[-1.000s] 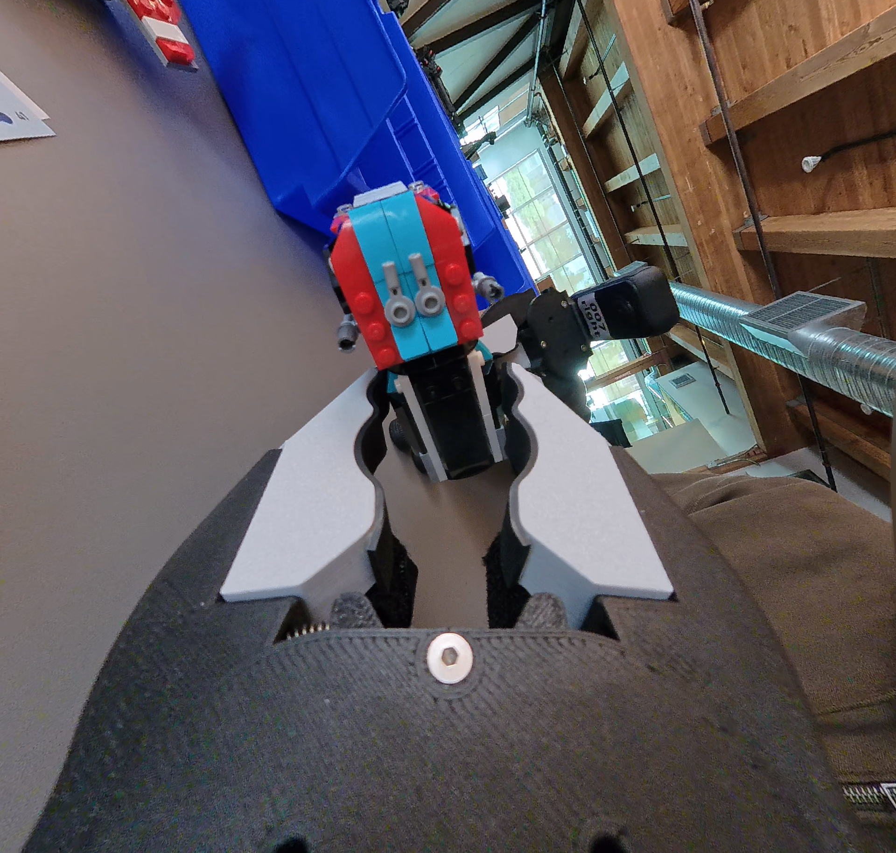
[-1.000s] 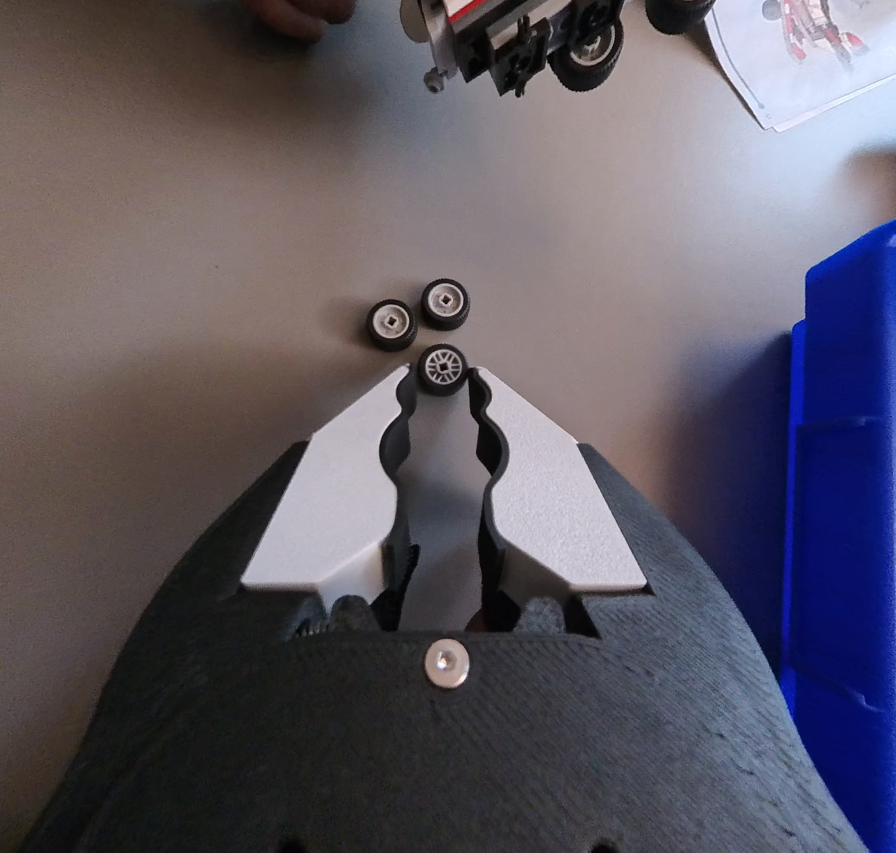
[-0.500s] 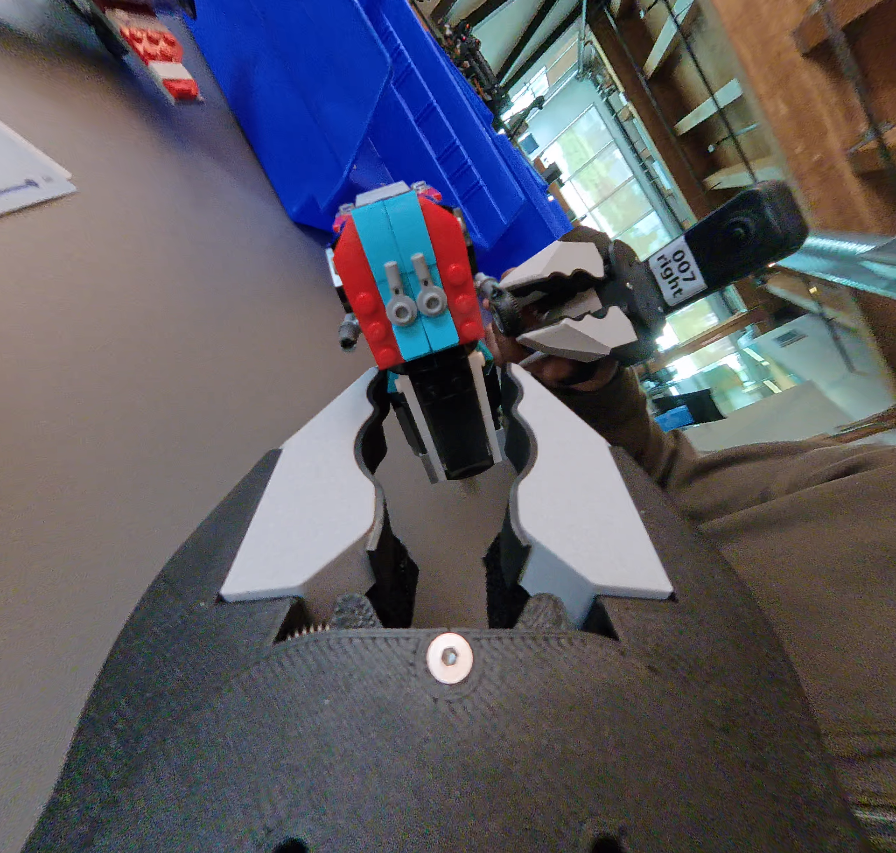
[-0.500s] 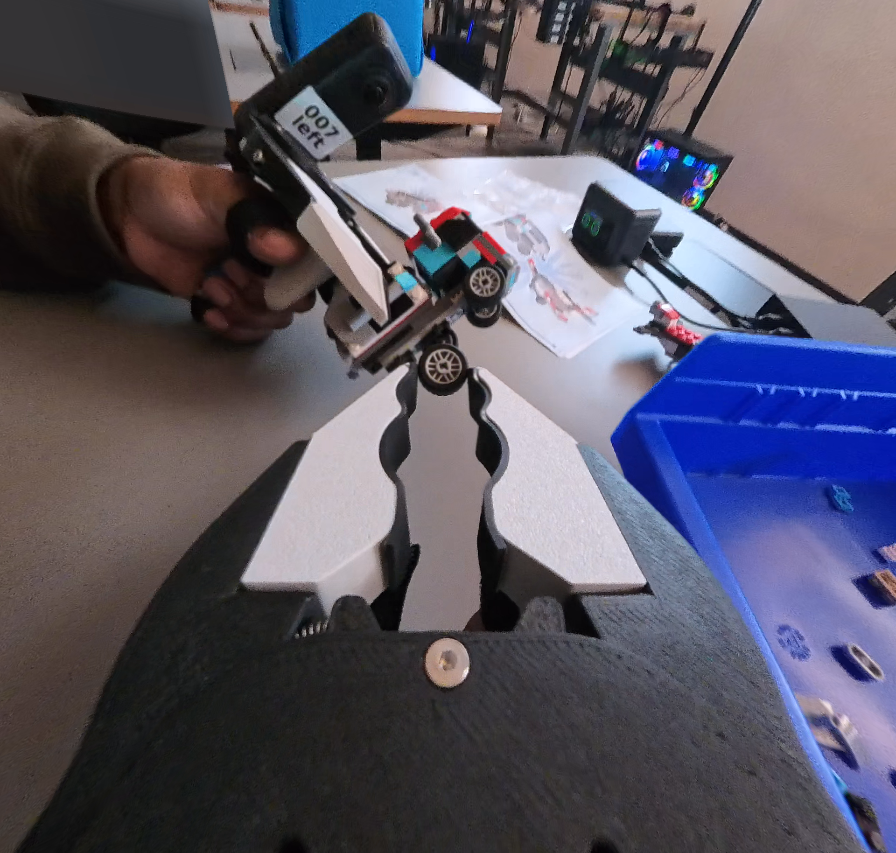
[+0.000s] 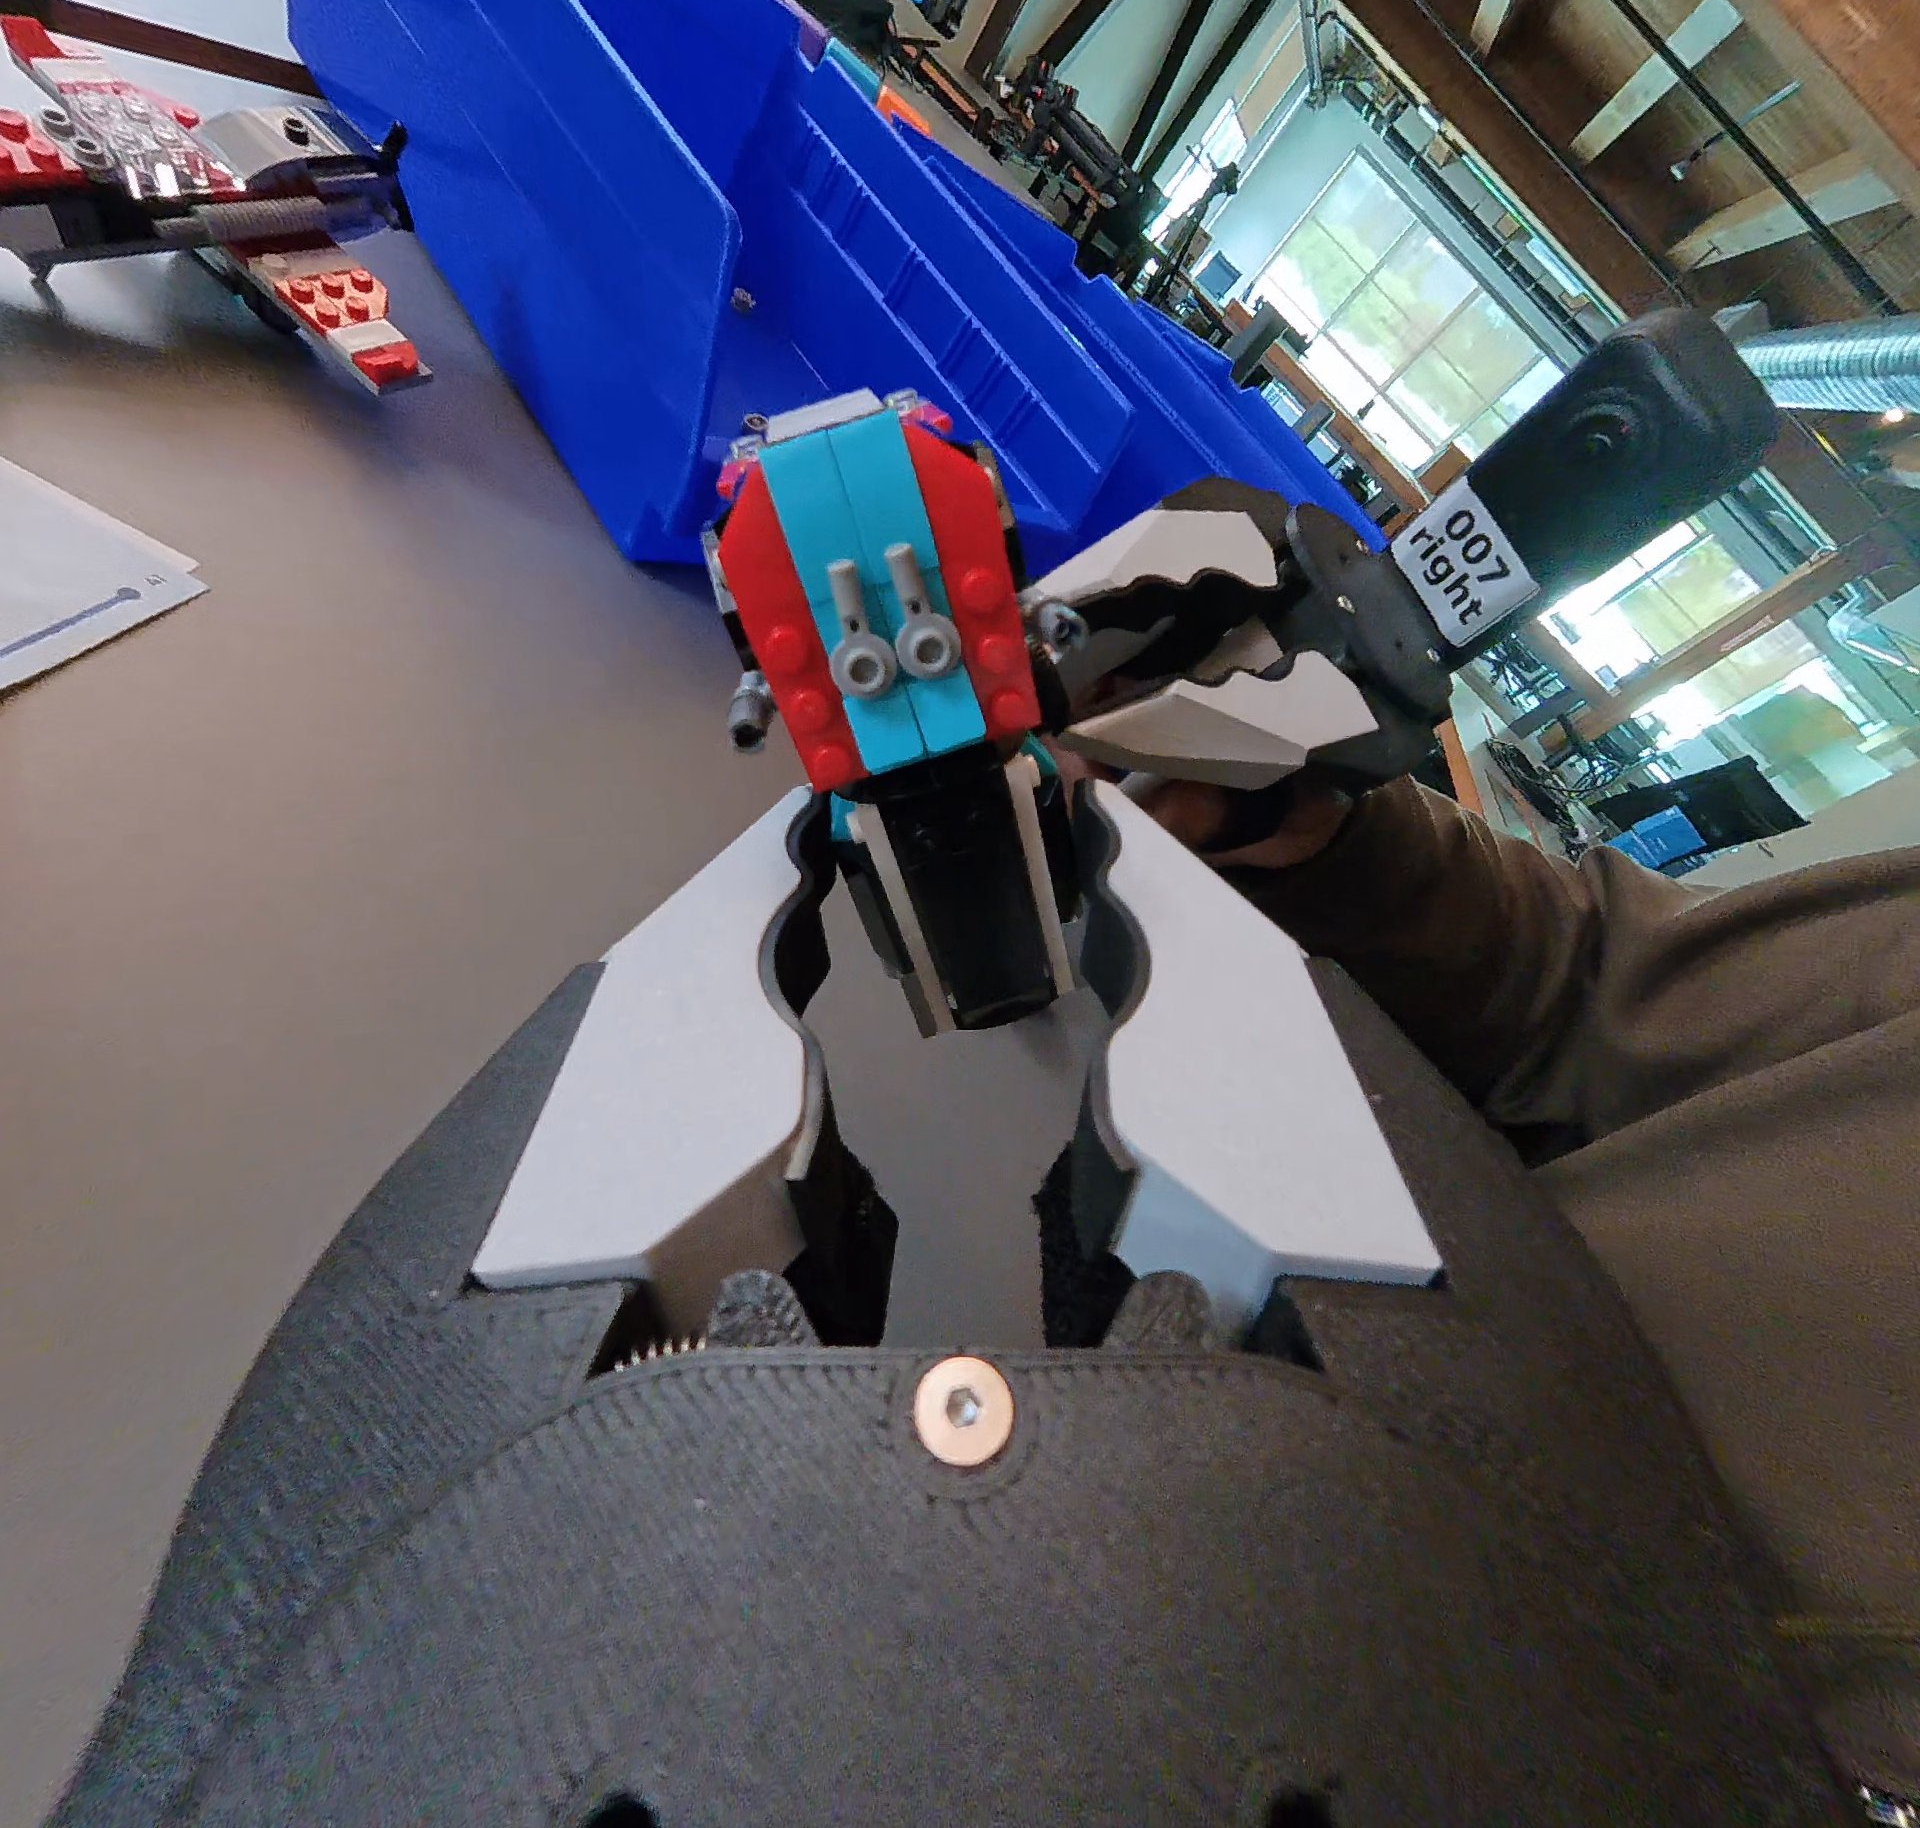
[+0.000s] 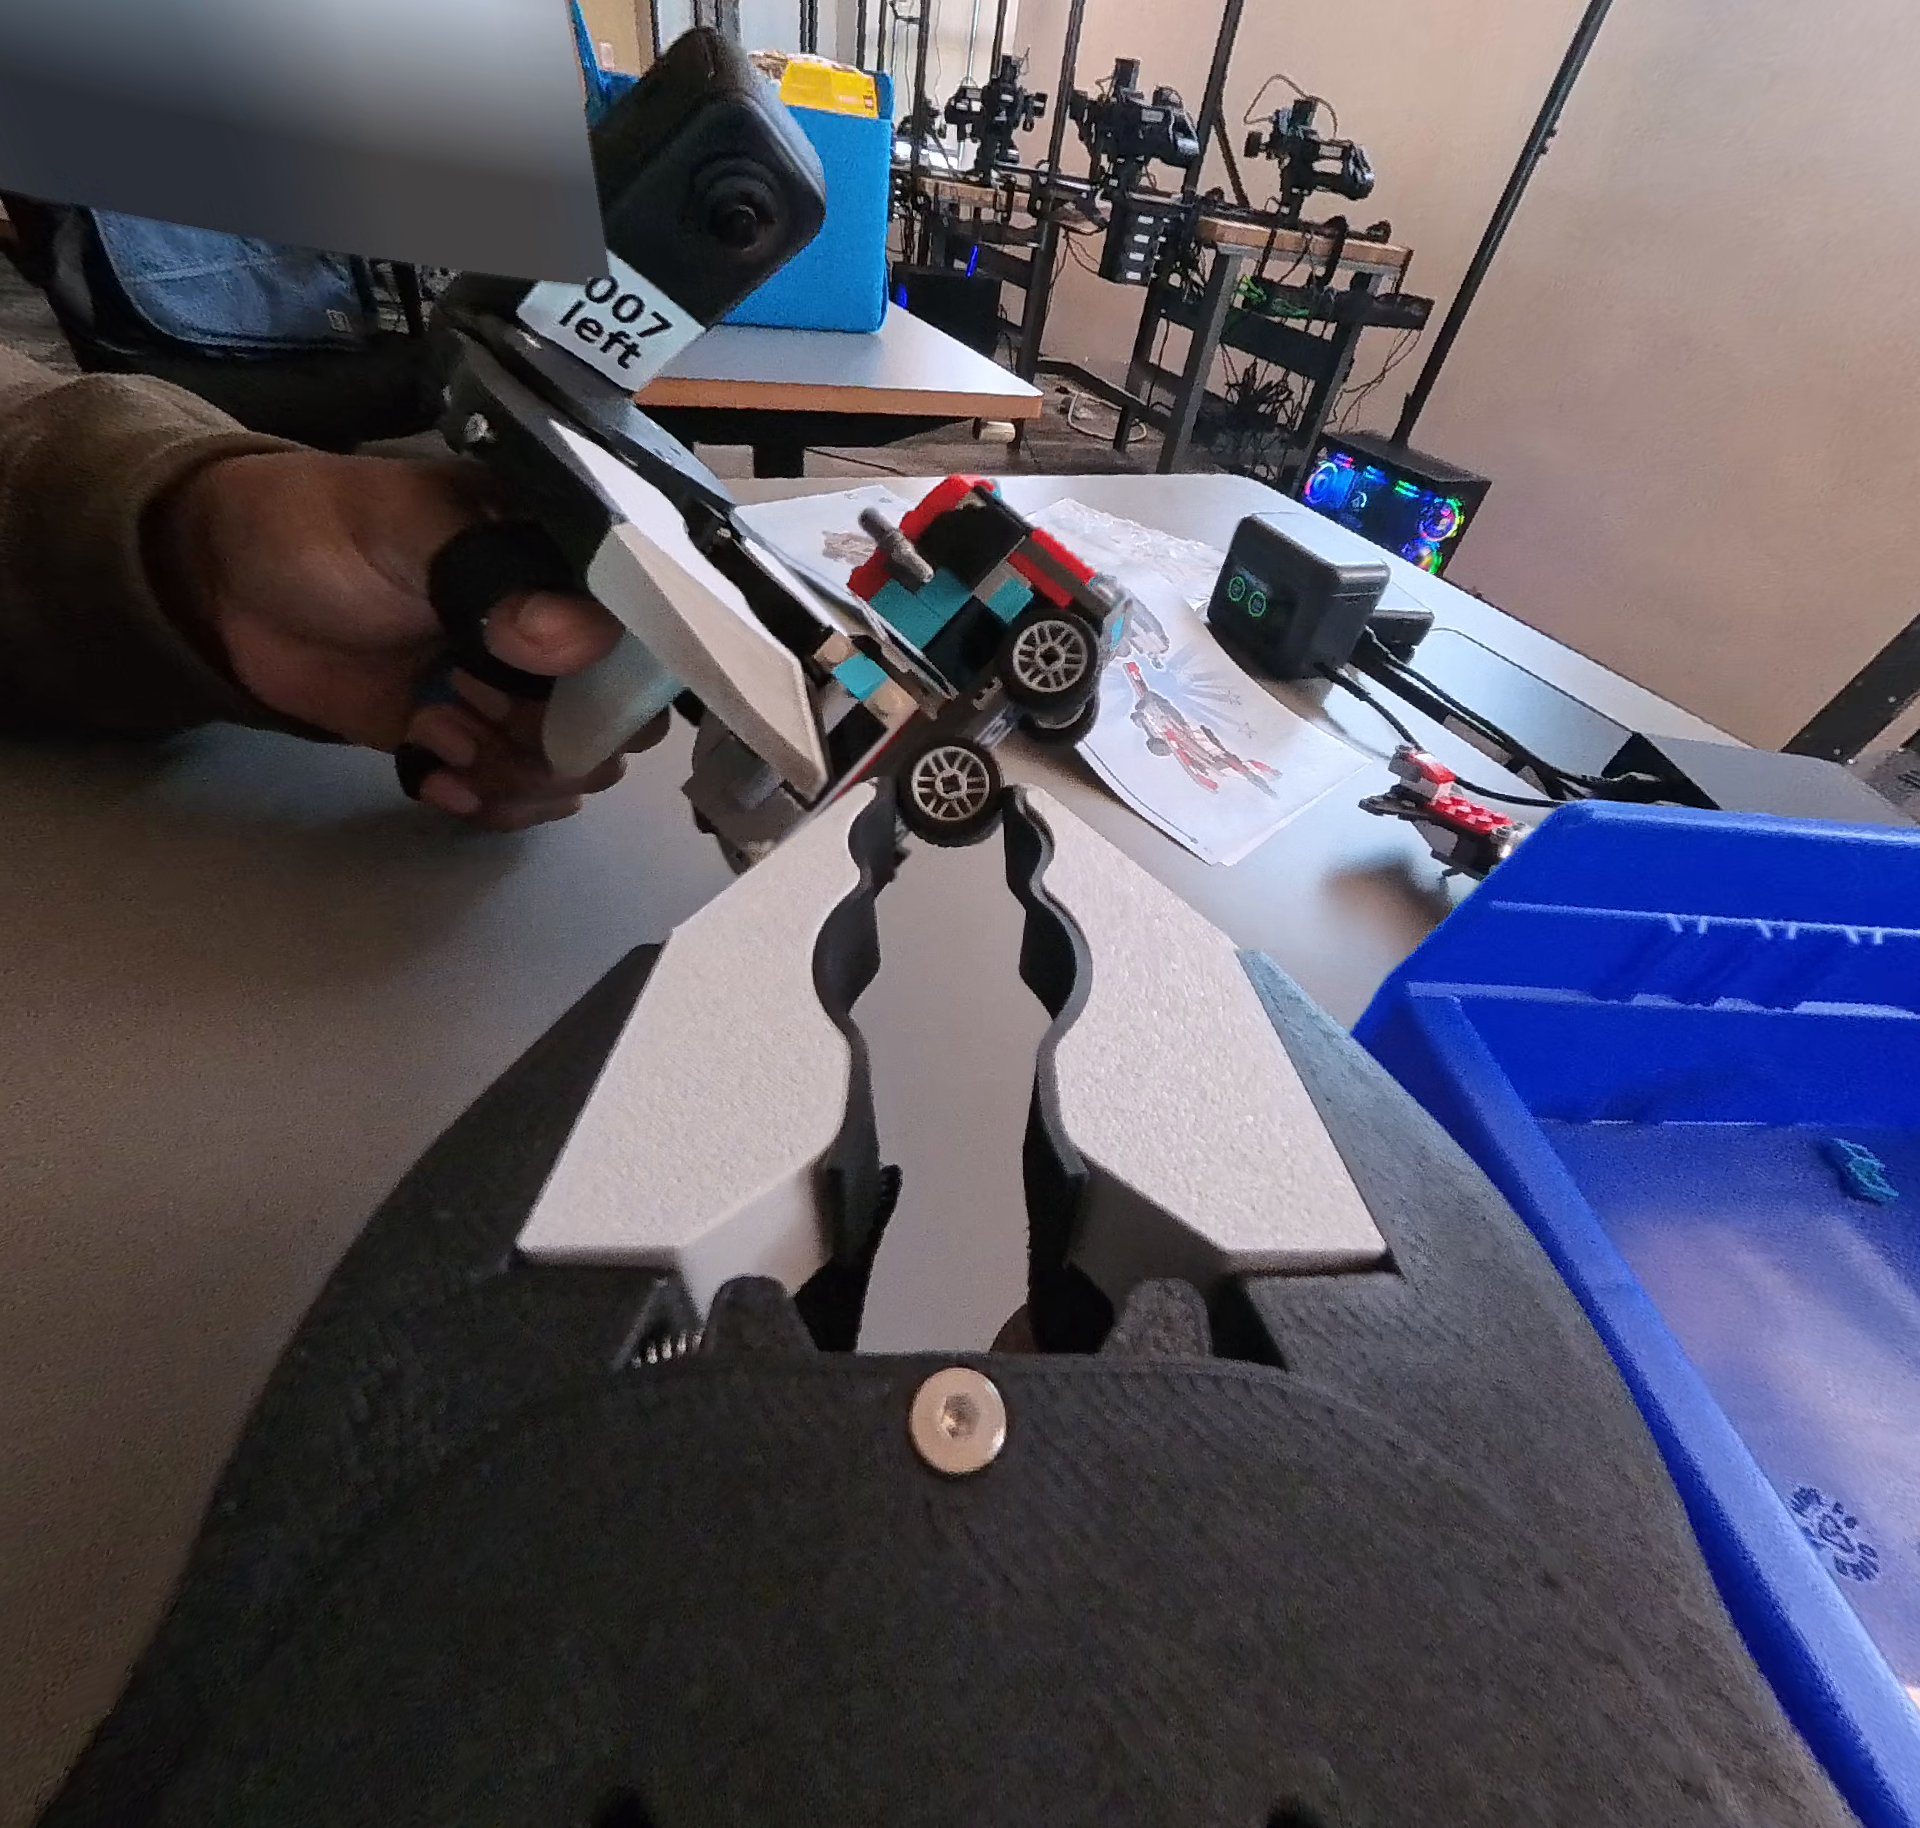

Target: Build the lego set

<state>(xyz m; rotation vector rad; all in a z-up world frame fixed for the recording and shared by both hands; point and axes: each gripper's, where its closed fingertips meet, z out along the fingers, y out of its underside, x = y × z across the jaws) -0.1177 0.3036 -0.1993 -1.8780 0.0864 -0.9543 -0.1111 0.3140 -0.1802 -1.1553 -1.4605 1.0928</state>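
Grey tabletop (image 6: 260, 999), workshop benches and camera rigs behind. Left side of table bare, free room there. Left gripper (image 6: 821, 739), held in a hand (image 6: 343, 615), clamps the rear of a red-teal brick car (image 5: 883, 625), lifted off the table. Right gripper (image 6: 940, 812), jaws narrow, pinches a small black wheel (image 6: 951, 786) against the car's side. Instruction sheet (image 6: 1195, 729) lies just behind, black box (image 6: 1299, 594) farther back. Blue bin (image 6: 1662, 999) crowds the near right edge; small red brick model (image 6: 1455, 812) beside its far corner.
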